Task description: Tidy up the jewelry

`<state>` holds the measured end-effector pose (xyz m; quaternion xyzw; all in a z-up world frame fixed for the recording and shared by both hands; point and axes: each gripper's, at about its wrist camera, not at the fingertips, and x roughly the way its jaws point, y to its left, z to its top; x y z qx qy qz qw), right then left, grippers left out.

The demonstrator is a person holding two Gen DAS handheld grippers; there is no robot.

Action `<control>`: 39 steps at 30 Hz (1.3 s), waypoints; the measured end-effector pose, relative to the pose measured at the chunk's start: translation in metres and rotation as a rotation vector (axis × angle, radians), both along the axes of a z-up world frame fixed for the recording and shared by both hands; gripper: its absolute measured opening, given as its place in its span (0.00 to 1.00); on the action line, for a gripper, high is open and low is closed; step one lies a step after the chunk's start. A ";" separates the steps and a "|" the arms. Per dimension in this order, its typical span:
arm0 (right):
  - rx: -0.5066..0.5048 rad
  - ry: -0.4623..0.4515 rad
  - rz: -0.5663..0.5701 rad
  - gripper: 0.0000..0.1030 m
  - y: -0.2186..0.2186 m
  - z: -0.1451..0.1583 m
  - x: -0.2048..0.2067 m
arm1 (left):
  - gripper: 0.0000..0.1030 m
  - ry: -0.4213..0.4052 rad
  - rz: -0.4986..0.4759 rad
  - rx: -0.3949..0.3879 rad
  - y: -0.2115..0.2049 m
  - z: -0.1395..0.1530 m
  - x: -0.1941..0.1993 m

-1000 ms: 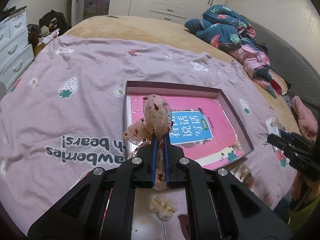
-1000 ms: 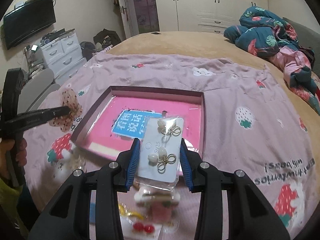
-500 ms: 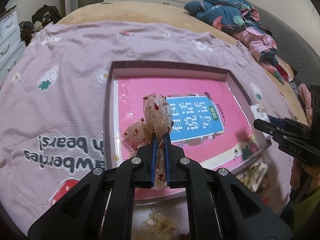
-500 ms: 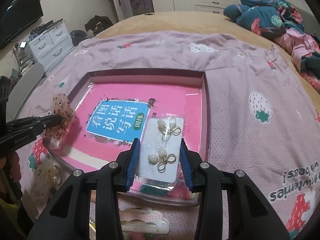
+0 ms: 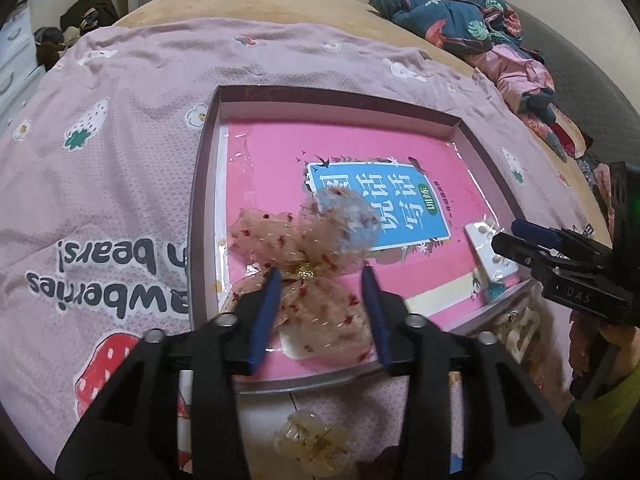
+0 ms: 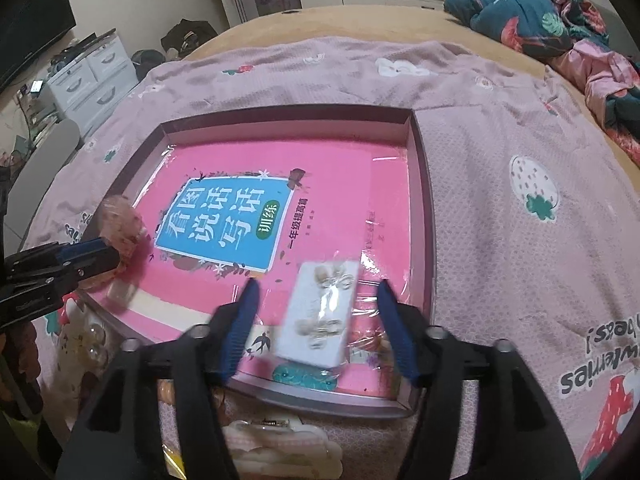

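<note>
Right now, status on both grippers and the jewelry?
Left gripper just opened, sheer bow released in tray. Right gripper just opened, earring card dropped. Nothing blocking.

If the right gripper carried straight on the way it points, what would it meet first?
Most likely the earring card lying between its open jaws, then the pink book in the tray beneath; depth is uncertain.

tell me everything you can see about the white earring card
The earring card is a white rectangle in clear plastic wrap, carrying two pairs of pale bead earrings with silvery bows. It looks blurred, lying tilted over the pink book near the tray's front right corner. The right gripper has just been opening; its fingers straddle the card without pressing it.
</note>
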<state>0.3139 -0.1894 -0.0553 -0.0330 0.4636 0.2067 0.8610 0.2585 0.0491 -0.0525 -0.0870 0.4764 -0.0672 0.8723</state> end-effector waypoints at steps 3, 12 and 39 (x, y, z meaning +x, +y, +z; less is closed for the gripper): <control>0.014 -0.016 -0.003 0.66 -0.006 0.009 -0.007 | 0.38 -0.013 0.010 -0.012 0.003 0.007 -0.006; 0.047 -0.150 -0.047 0.84 -0.039 0.058 -0.045 | 0.75 -0.121 0.059 -0.027 0.013 0.054 -0.030; 0.089 -0.315 -0.007 0.92 -0.056 0.122 -0.156 | 0.91 -0.229 0.087 -0.030 0.008 0.098 -0.123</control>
